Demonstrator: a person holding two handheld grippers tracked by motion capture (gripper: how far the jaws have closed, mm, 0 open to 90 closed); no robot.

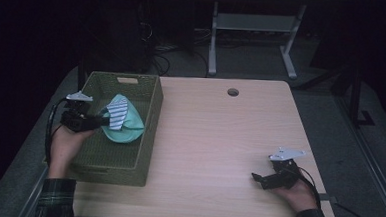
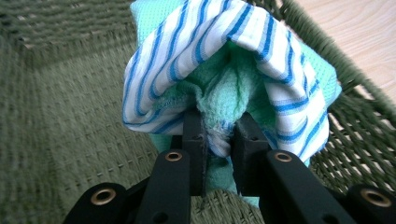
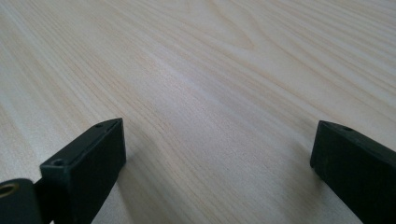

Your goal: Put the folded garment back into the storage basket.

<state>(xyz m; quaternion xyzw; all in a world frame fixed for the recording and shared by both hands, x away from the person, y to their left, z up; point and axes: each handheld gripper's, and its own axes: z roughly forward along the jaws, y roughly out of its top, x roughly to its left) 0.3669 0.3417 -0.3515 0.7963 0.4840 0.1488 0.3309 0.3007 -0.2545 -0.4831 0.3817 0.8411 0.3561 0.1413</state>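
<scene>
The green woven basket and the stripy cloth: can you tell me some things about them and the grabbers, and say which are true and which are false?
1. The left gripper is shut on the bundle of mint-green and blue-striped white cloth. True.
2. The cloth bundle lies on the bare wooden table. False: it is in the green woven rectangular basket.
3. The right gripper has its jaws wide apart with nothing between them. True.
4. The basket stands at the table's right side. False: it stands at the left side.
5. The right gripper holds a second cloth. False: it holds nothing and sits low over the table.
</scene>
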